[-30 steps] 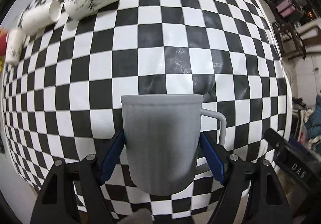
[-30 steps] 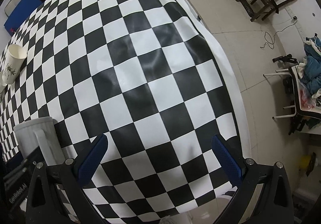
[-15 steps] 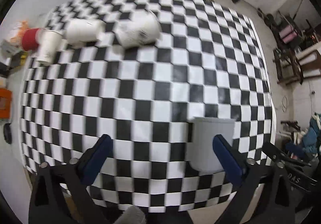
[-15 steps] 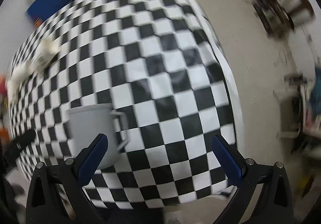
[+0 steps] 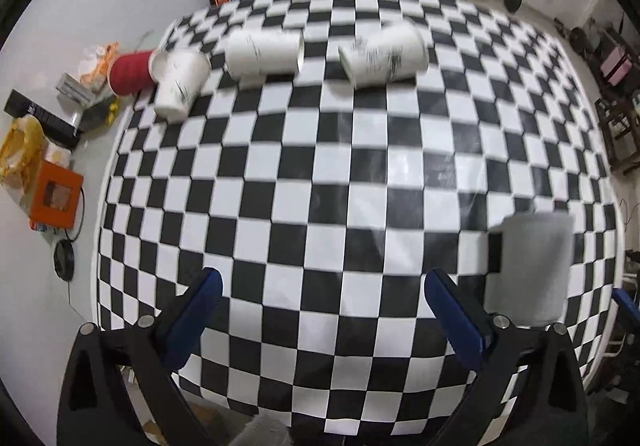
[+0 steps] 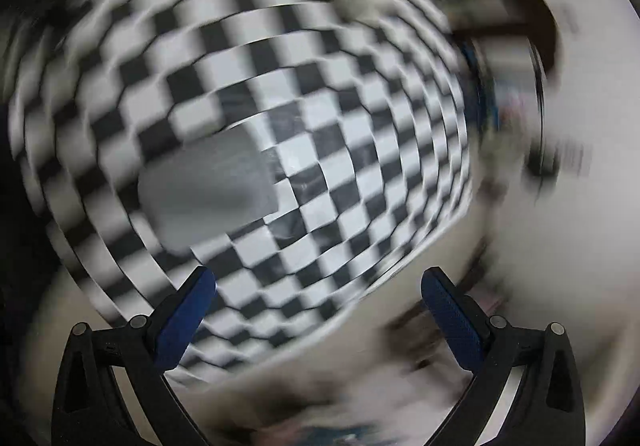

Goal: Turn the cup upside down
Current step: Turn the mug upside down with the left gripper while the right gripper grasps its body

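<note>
A grey cup [image 5: 532, 270] stands on the checkered table [image 5: 320, 174] near its right front edge, wide end up and narrow end down, blurred. My left gripper [image 5: 320, 306] is open and empty, drawn back to the left of the cup. My right gripper [image 6: 320, 306] is open and empty. In the right wrist view the picture is smeared by rotation; the grey cup [image 6: 208, 190] shows ahead and left of the fingers, apart from them. Its handle cannot be made out.
Three white paper cups [image 5: 380, 56] lie or stand at the table's far side, with a red cup [image 5: 130, 72] at the far left corner. An orange box [image 5: 54, 200] and clutter lie on the floor left. The table's right edge [image 5: 618, 246] runs just beyond the grey cup.
My left gripper opened, let go of the grey cup and pulled back up and left. My right gripper swung toward the cup and is rotating fast.
</note>
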